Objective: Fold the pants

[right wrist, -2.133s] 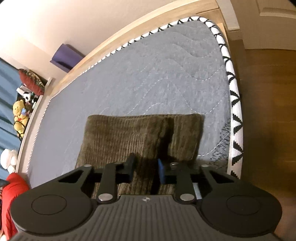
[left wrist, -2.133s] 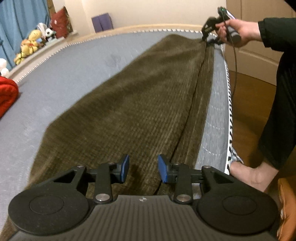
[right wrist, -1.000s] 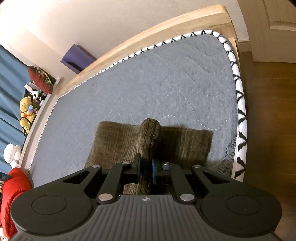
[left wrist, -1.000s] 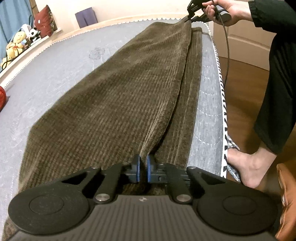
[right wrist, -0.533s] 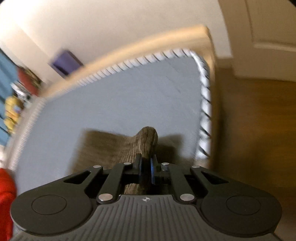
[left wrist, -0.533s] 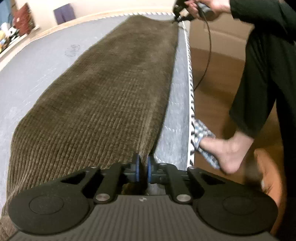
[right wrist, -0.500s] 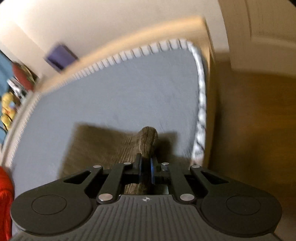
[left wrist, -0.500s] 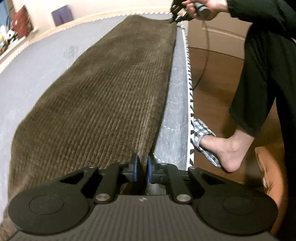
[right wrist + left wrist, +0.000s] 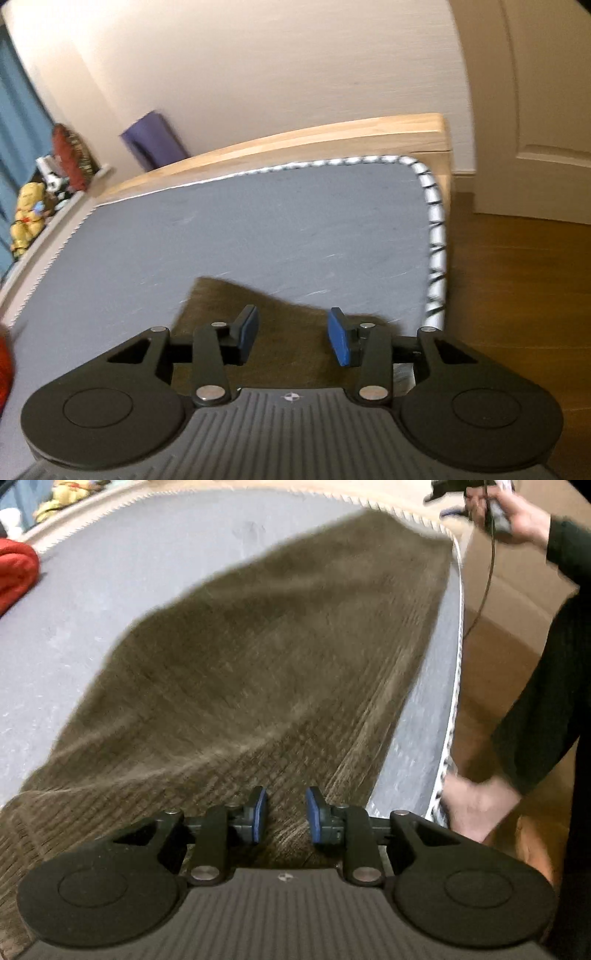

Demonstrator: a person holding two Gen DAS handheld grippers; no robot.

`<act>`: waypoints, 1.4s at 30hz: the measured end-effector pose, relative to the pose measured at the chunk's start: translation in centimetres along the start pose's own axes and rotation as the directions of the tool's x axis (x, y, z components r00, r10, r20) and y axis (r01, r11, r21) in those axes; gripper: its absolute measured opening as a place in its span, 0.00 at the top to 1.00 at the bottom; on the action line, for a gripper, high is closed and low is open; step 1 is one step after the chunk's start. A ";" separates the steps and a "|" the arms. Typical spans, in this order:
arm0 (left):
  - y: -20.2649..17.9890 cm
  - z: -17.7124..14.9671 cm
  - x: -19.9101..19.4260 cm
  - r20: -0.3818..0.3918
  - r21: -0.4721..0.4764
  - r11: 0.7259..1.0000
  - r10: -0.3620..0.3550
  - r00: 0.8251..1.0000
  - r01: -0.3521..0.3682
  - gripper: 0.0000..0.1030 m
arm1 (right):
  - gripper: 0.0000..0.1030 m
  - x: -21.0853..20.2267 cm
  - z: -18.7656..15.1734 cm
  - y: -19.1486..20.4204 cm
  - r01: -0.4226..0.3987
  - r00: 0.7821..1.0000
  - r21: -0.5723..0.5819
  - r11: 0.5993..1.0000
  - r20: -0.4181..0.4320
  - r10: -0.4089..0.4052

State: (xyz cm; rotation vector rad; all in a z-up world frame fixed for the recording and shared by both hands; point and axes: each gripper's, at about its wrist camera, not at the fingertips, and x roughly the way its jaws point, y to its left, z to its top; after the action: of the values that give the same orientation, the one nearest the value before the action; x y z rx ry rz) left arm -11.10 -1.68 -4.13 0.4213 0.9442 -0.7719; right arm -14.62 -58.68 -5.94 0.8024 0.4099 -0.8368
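1. A grey quilted bed [image 9: 258, 229] fills both views, wood frame at its far end, timber floor along its right edge.
2. The brown corduroy pants [image 9: 266, 657] lie flat and lengthwise along the bed's right edge, now one leg's width; half a second ago I was carrying their edge across.
3. My left tongs [image 9: 283, 814] have let go: pads parted, empty, hovering over the near end of the pants.
4. My right tongs [image 9: 291, 334] have also released; their jaws stand wide and empty above the far end by the bed's far right corner.
5. I judge the lengthwise fold done; next comes folding end to end, so I need fresh grips.
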 end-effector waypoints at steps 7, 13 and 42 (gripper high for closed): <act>4.2 -1.6 -5.3 0.176 -0.244 0.947 0.256 0.951 -0.210 0.57 | 0.53 -2.5 -3.2 8.1 -0.217 0.975 -0.123 0.968 -0.075 0.209; 8.7 -3.2 -10.1 0.196 -0.454 0.822 0.468 0.862 -0.343 0.36 | 0.53 -4.8 -7.3 15.5 -0.361 0.930 -0.228 0.904 -0.166 0.329; 12.9 -12.3 -15.6 -0.078 -0.682 0.668 0.338 0.938 -0.298 0.71 | 0.53 -7.0 -14.3 25.8 -0.552 0.819 -0.315 0.772 -0.377 0.432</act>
State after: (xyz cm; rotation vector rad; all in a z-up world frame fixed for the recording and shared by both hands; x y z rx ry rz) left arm -13.83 20.91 2.43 -0.1009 0.9969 -0.0679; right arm 1.10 -33.72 1.10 0.5883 0.5733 -0.1129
